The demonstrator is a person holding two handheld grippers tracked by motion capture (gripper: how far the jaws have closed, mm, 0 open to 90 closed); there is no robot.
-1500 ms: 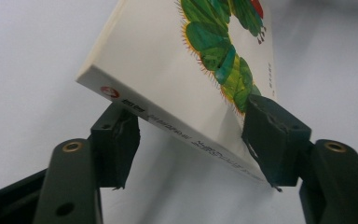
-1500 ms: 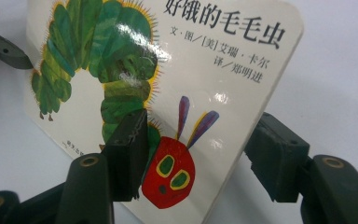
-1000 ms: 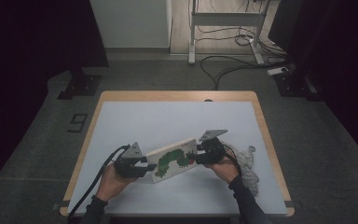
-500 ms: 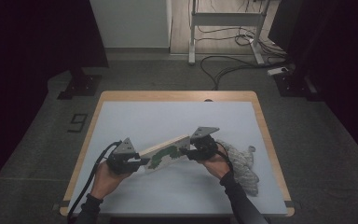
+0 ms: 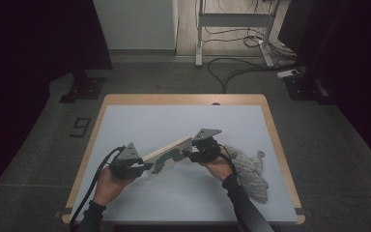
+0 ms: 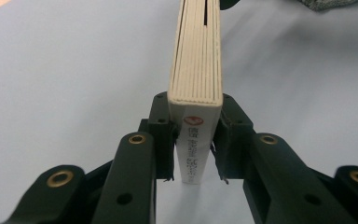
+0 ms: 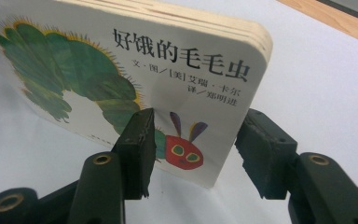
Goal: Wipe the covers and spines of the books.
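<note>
**Green caterpillar board book raised on edge between two tongs**

Green and white on its cover, the board book [image 5: 166, 157] stands tilted on its long edge at lower centre of the high view, on the pale desk [image 5: 174, 121]. Its long axis runs from lower left up to the right, with the thick cream page block uppermost. The left tongs [image 5: 142, 166] have just been closing and are now clamped on the book's spine end; in the left gripper view both pads press the two covers of the book [image 6: 196, 107]. The right tongs [image 5: 191, 154] stand part open at the book's upper right end; in the right gripper view one jaw lies against the caterpillar cover [image 7: 121, 79], the other stands clear beyond the corner. A grey knitted cloth [image 5: 249, 169] lies just right of the right hand.
</note>
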